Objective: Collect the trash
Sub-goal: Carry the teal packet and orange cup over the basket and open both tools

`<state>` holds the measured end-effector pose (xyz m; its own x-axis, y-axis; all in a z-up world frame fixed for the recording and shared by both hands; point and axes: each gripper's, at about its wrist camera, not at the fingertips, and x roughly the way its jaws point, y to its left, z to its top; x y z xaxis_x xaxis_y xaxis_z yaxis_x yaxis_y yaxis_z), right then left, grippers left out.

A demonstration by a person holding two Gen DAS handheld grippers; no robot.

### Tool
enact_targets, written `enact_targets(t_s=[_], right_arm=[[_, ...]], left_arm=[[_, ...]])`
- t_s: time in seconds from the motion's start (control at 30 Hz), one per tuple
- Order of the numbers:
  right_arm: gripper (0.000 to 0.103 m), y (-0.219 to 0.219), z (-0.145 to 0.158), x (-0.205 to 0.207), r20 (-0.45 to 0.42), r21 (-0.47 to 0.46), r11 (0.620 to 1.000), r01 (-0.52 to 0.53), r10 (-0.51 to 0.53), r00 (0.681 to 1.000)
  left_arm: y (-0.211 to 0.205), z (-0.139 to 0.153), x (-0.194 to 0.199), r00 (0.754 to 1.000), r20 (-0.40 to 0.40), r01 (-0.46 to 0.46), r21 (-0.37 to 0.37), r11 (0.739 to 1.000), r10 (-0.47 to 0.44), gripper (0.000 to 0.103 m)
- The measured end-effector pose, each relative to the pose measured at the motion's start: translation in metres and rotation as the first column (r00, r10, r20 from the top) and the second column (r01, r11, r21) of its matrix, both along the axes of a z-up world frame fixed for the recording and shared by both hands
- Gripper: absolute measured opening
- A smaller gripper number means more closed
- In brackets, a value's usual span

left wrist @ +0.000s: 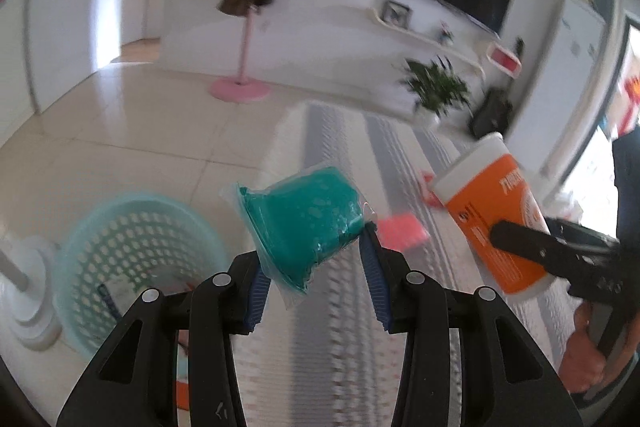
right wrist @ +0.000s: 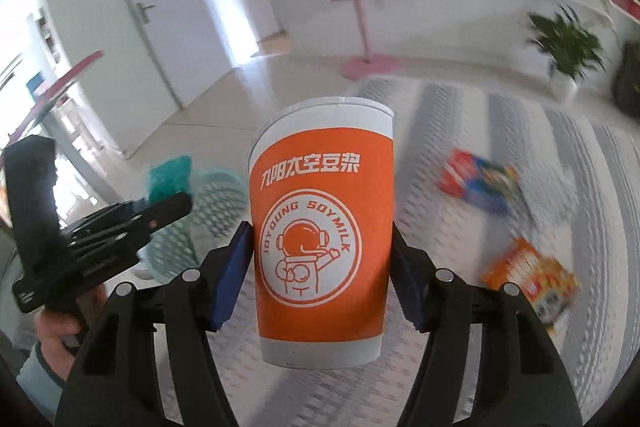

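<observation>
My left gripper [left wrist: 314,251] is shut on a teal packet [left wrist: 308,223] in clear wrap and holds it up in the air. Below and to its left stands the teal lattice basket [left wrist: 136,259] on the floor. My right gripper [right wrist: 320,231] is shut on an upright orange and white paper cup [right wrist: 320,239], with a blue pad on either side. In the left wrist view the cup [left wrist: 500,211] tilts at the right with one black finger [left wrist: 516,237] across it. In the right wrist view the left gripper [right wrist: 168,205] carries the packet [right wrist: 168,179] above the basket [right wrist: 216,203].
A grey striped rug [right wrist: 500,131] holds a red and blue snack packet [right wrist: 476,183] and an orange box [right wrist: 532,279]. A pink item [left wrist: 400,233] also lies on it. A pink coat stand [left wrist: 240,89], a potted plant [left wrist: 436,91] and a white stand [left wrist: 32,291] are on the tiled floor.
</observation>
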<state>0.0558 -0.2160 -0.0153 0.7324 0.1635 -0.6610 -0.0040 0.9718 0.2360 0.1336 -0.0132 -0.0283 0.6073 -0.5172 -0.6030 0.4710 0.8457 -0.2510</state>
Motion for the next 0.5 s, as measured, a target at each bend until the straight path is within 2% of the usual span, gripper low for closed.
enact_targets(t_s=[0.2, 0.33, 0.43, 0.5], right_arm=[[0.062, 0.065, 0.021, 0.04, 0.025, -0.025, 0.994, -0.108, 0.109, 0.994], [0.063, 0.111, 0.021, 0.069, 0.007, -0.047, 0.988, -0.148, 0.149, 0.989], [0.063, 0.132, 0.011, 0.085, -0.02, -0.04, 0.986, -0.162, 0.161, 0.987], [0.063, 0.144, 0.001, 0.1, -0.046, -0.02, 0.986, -0.167, 0.166, 0.985]], left_arm=[[0.065, 0.012, 0.018, 0.99, -0.021, -0.144, -0.06, 0.988, 0.143, 0.04], [0.098, 0.009, 0.028, 0.97, -0.072, -0.237, -0.057, 0.97, 0.233, 0.04], [0.119, -0.003, 0.039, 0.945, -0.145, -0.302, -0.041, 0.952, 0.294, 0.041], [0.136, -0.027, 0.052, 0.911, -0.261, -0.34, -0.036, 0.94, 0.319, 0.041]])
